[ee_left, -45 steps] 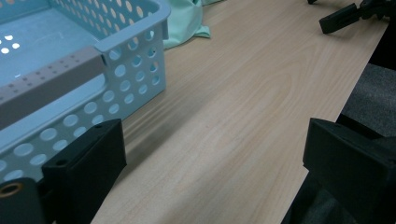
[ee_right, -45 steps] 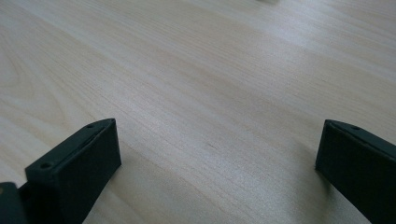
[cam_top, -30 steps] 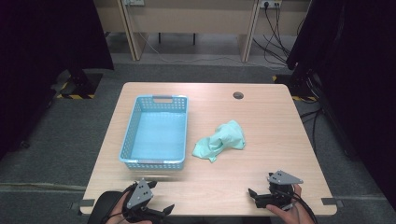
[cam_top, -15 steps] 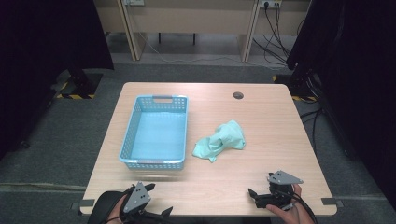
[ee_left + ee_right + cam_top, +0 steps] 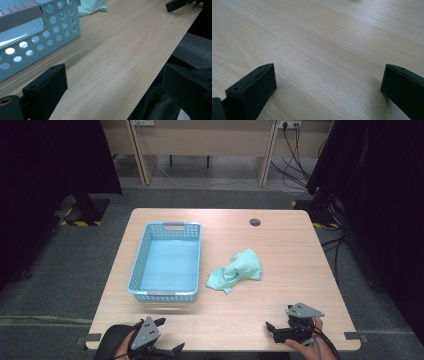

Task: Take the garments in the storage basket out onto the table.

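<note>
Ahead of your right tool (image 5: 280, 332) you have bare surface (image 5: 280, 265) all the way to the cloth (image 5: 236, 271), while the basket (image 5: 145, 251) stands close in front of your left tool (image 5: 165, 345).

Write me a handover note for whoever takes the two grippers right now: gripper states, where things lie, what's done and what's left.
Left gripper: open, empty, at the near table edge, in front of the basket.
Right gripper: open, empty, low over the table at the near right.
Cloth: crumpled on the table just right of the basket, apart from both grippers.
Basket: upright, nothing in it.
Done: nothing visible; cloth untouched.
Left: probably pick up the cloth and drop it in the basket; the right gripper looks closer to it.
</note>
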A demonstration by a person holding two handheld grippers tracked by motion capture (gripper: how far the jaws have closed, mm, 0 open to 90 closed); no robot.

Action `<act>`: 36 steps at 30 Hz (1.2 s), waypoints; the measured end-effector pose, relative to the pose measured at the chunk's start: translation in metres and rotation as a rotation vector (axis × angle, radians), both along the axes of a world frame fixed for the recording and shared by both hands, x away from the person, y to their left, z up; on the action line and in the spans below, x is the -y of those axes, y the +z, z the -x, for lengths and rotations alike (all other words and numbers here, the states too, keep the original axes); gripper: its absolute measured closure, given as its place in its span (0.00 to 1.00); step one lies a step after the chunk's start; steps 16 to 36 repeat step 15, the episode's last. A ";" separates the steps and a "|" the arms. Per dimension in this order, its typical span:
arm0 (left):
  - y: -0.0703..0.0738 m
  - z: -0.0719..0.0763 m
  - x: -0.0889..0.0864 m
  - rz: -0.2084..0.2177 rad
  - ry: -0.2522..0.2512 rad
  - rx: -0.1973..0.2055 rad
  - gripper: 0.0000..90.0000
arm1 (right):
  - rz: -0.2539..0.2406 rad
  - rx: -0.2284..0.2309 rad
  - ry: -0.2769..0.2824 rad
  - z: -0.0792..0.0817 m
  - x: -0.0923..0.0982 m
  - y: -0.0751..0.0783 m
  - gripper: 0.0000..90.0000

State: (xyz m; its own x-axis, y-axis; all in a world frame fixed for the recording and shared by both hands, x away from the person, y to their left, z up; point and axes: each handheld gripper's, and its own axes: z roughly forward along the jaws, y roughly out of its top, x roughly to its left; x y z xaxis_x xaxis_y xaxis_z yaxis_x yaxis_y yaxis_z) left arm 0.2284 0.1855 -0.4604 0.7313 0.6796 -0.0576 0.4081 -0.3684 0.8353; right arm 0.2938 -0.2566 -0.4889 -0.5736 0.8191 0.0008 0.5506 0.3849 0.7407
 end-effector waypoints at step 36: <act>0.000 0.000 0.000 0.002 0.002 -0.001 0.06 | 0.000 0.000 0.000 0.000 0.000 0.000 0.00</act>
